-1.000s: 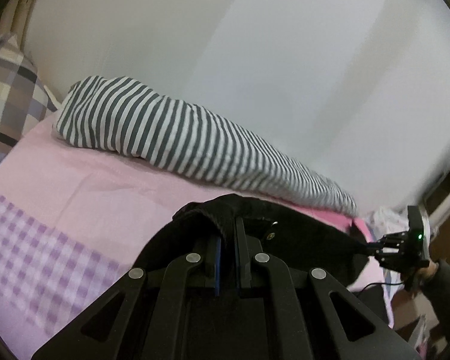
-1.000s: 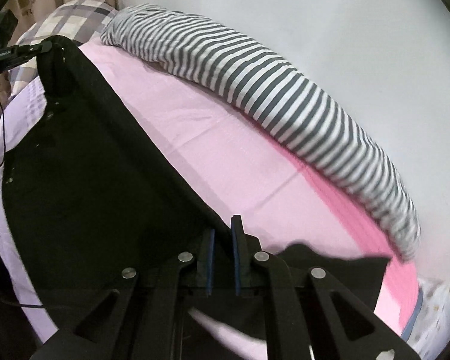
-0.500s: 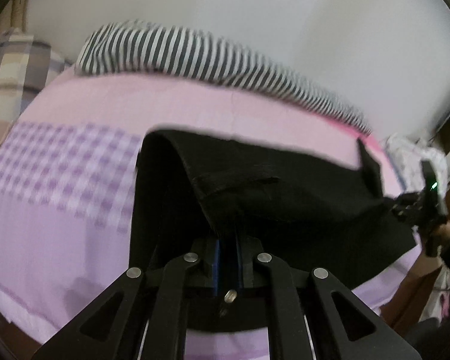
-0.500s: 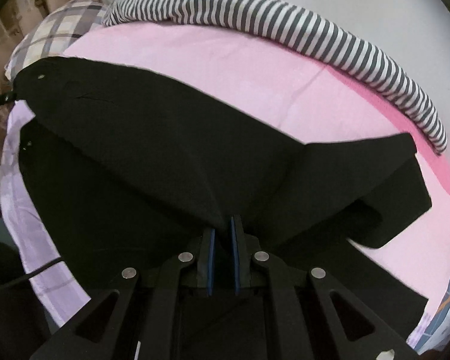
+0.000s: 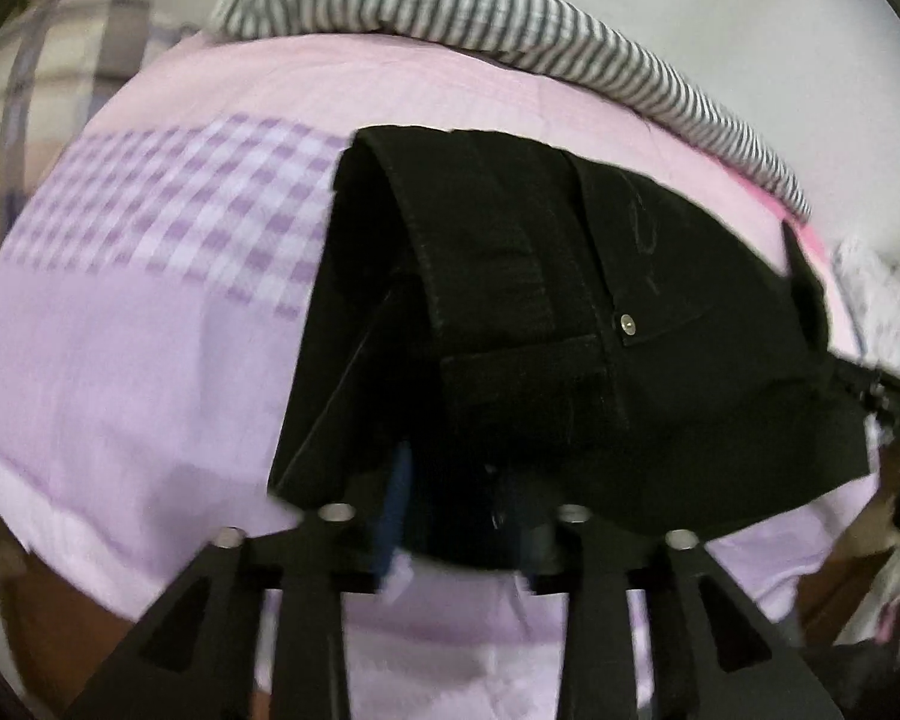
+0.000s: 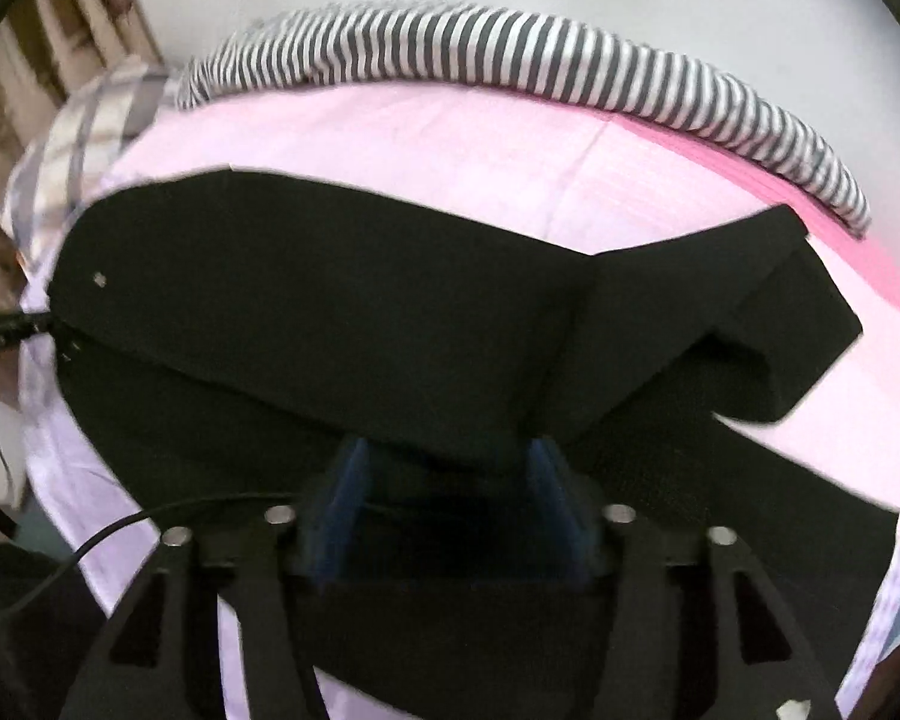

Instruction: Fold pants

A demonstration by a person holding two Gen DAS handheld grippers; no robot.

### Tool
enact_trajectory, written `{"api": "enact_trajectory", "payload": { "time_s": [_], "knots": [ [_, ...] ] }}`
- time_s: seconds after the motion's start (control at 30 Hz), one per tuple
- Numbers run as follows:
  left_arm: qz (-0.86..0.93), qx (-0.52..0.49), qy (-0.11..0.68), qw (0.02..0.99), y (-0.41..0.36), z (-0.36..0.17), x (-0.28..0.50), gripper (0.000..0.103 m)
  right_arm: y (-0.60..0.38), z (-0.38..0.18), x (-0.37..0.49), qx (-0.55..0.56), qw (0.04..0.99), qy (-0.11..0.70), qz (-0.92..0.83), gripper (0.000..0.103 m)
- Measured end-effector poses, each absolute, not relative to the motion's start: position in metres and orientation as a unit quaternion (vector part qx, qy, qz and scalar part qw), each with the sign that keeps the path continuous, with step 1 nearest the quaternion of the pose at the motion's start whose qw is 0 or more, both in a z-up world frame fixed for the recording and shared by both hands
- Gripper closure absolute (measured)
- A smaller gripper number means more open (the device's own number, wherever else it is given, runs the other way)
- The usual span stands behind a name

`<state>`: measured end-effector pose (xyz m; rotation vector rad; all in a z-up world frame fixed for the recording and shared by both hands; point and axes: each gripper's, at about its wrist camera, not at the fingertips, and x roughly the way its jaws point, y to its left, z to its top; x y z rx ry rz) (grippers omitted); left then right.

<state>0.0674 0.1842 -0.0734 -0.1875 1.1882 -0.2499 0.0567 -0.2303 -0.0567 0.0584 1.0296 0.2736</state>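
Note:
Black pants lie folded lengthwise on the pink bed sheet, waistband toward the left wrist view; they also fill the right wrist view, one leg end turned at the right. My left gripper is open, its fingers spread at the waistband edge with the cloth lying over them. My right gripper is open, its blue pads wide apart at the near edge of the pants. The left gripper shows at the far left of the right wrist view.
A grey-and-white striped bolster lies along the wall at the back of the bed. A plaid pillow is at the head end. The bed's near edge runs just below both grippers. A black cable trails at lower left.
Both grippers have lowered the pants onto the bed and opened, letting go of the fabric. The upper layer now lies flat over the lower one.

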Motion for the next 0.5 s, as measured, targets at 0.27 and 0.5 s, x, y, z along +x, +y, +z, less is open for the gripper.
{"api": "enact_trajectory", "payload": {
  "time_s": [0.27,0.5],
  "knots": [
    [-0.121,-0.299,0.565,0.760,0.210,-0.078,0.051,0.050,-0.251,-0.051,0.025,0.118,0.873,0.464,0.098,0.049],
    [-0.102,-0.358,0.558,0.742,0.197,-0.089,0.063,0.050,-0.271,-0.068,0.024,0.165,0.868,0.464,0.063,0.049]
  ]
}}
